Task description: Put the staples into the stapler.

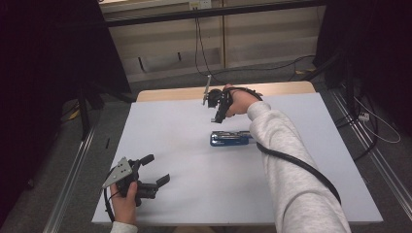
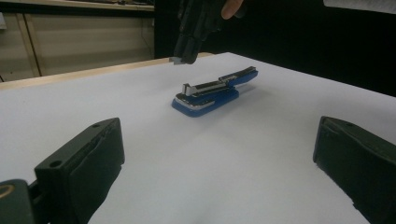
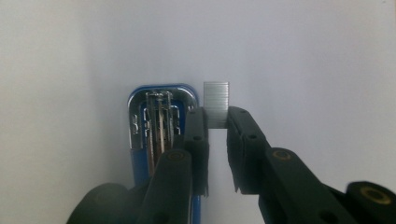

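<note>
From the high view, my right gripper (image 1: 217, 112) hangs just beyond the opened blue stapler (image 1: 230, 139) on the white table (image 1: 184, 160), jaws pointing down, while my left gripper (image 1: 158, 170) rests well back with its jaws spread wide and empty. In the left gripper view, the stapler (image 2: 214, 92) lies ahead between those jaws, magazine exposed. In the right gripper view, my jaws pinch a strip of staples (image 3: 216, 102), the stapler's channel (image 3: 159, 116) just to its left. I judge I should shift sideways, square the strip to the channel, then lower gently.
</note>
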`<act>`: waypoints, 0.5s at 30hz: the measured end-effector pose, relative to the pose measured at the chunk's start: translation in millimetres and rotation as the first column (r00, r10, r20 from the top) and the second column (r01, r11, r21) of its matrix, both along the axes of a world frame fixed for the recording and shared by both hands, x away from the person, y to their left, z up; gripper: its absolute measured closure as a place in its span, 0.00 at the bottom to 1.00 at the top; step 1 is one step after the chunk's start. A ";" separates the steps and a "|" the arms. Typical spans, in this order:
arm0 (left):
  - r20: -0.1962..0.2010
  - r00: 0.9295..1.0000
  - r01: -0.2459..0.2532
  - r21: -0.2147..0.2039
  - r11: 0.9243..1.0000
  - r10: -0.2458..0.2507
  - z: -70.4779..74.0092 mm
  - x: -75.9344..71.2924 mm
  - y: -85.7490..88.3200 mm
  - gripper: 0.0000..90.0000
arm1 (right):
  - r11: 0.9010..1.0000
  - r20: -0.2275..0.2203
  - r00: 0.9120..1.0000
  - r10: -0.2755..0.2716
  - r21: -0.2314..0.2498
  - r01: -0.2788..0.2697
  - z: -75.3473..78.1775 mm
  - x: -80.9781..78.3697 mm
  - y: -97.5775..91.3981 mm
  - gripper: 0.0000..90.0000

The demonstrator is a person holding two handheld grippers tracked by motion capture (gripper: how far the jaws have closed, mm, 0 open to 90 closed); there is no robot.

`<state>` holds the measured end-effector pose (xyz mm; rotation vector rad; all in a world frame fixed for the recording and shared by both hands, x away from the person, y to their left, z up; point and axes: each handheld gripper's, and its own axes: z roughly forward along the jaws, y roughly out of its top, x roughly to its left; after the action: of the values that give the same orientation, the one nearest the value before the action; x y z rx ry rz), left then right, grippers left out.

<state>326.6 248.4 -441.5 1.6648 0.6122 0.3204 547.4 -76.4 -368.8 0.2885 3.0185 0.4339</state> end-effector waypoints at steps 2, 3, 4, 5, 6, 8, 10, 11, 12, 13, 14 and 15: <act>0.009 1.000 0.000 -0.002 1.000 0.000 0.4 0.3 0.7 0.02 | 1.000 0.009 1.000 0.007 -0.003 -0.007 -0.3 0.6 -0.4 0.87; 0.010 1.000 -0.001 -0.002 1.000 0.001 0.5 0.3 0.9 0.02 | 1.000 0.005 1.000 0.006 -0.002 -0.006 -0.6 0.4 -0.4 0.87; 0.011 1.000 -0.002 0.001 1.000 0.002 0.5 0.3 1.1 0.02 | 1.000 0.009 1.000 0.005 -0.007 -0.005 -0.5 0.2 -0.4 0.87; 0.011 1.000 -0.002 0.001 1.000 0.002 0.5 0.3 1.1 0.02 | 1.000 0.014 1.000 0.005 -0.013 -0.005 -0.2 -0.1 -0.4 0.87; 0.010 1.000 -0.002 -0.002 1.000 0.002 0.4 0.4 0.9 0.02 | 1.000 0.009 1.000 -0.001 -0.009 0.001 -0.2 -0.3 -0.5 0.87; 0.008 1.000 -0.003 -0.001 1.000 0.003 0.2 0.5 0.6 0.02 | 1.000 0.013 1.000 0.000 -0.008 0.000 0.0 -0.6 -0.7 0.87; 0.008 1.000 -0.001 -0.001 1.000 0.001 0.2 0.6 0.5 0.02 | 1.000 0.010 1.000 0.000 -0.010 0.000 0.3 -0.7 -1.0 0.87; -0.002 1.000 0.002 0.001 1.000 -0.002 0.0 0.1 0.2 0.02 | 1.000 0.011 1.000 0.002 -0.009 -0.002 0.4 -0.7 -1.1 0.87; -0.002 1.000 0.000 0.000 1.000 0.000 0.0 -0.1 0.0 0.02 | 1.000 0.010 1.000 0.003 0.000 -0.003 1.5 -1.2 -1.4 0.87; -0.001 1.000 0.001 0.000 1.000 -0.001 0.1 -0.1 0.2 0.02 | 1.000 0.009 1.000 0.004 0.004 -0.004 1.8 -1.4 -1.5 0.87; 0.009 1.000 -0.003 0.001 1.000 0.003 0.2 0.1 0.2 0.02 | 1.000 0.007 1.000 0.006 0.006 -0.006 2.2 -1.6 -1.6 0.87; 0.009 1.000 -0.003 0.001 1.000 0.003 0.2 0.1 0.2 0.02 | 1.000 0.004 1.000 0.007 0.006 -0.007 2.3 -2.1 -1.5 0.87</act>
<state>326.7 248.6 -441.2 1.6632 0.6082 0.3303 545.3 -77.9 -366.5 0.2770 3.0154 0.4441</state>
